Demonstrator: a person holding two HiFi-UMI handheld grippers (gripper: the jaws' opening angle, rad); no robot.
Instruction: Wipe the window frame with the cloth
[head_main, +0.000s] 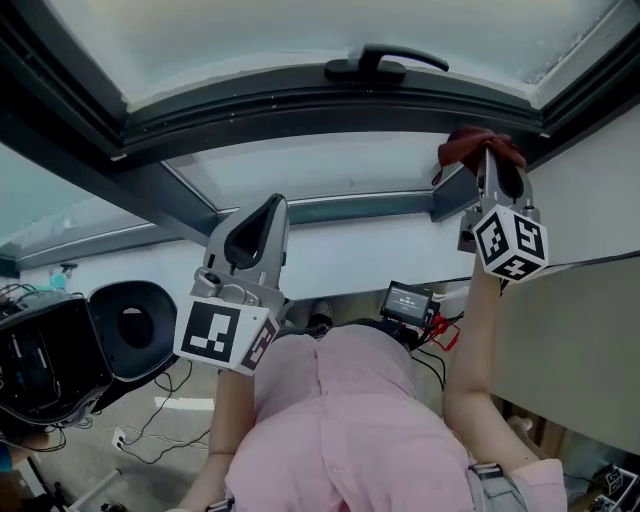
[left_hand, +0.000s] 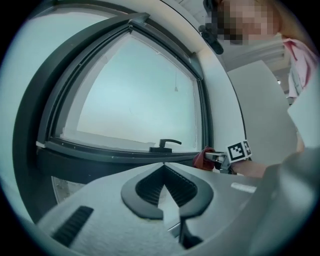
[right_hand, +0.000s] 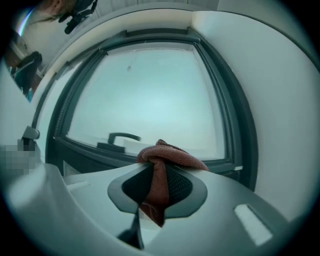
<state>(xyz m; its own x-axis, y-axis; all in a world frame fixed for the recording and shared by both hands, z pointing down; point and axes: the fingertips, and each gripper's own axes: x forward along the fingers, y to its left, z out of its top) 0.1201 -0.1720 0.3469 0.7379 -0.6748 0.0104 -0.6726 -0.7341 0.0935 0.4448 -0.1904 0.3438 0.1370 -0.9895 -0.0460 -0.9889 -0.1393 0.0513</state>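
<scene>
- The right gripper (head_main: 495, 178) has its fingers closed on a reddish-brown cloth (right_hand: 165, 156). The cloth is pinched between the two dark pads, with a bunched fold bulging out past the fingertips and a short tail hanging back between them.
- In the head view the cloth (head_main: 478, 147) lies against the dark window frame (head_main: 300, 105), near the corner on the person's right. It looks to be touching the frame, though the contact itself cannot be made out for certain.
- The left gripper view shows the same spot from the side, with the cloth (left_hand: 204, 157) at the lower right corner of the frame (left_hand: 90, 150).
- A dark window handle (head_main: 385, 62) sits on the frame's bar, well to the left of the cloth.
- The left gripper (head_main: 258, 225) has its fingers brought together at the tips with nothing between them. It is held away from the frame, well apart from the right gripper and on its left.
- The glass pane (right_hand: 150, 100) inside the frame looks pale and frosted.
- The person's pink shirt (head_main: 340, 420) fills the bottom of the head view.
</scene>
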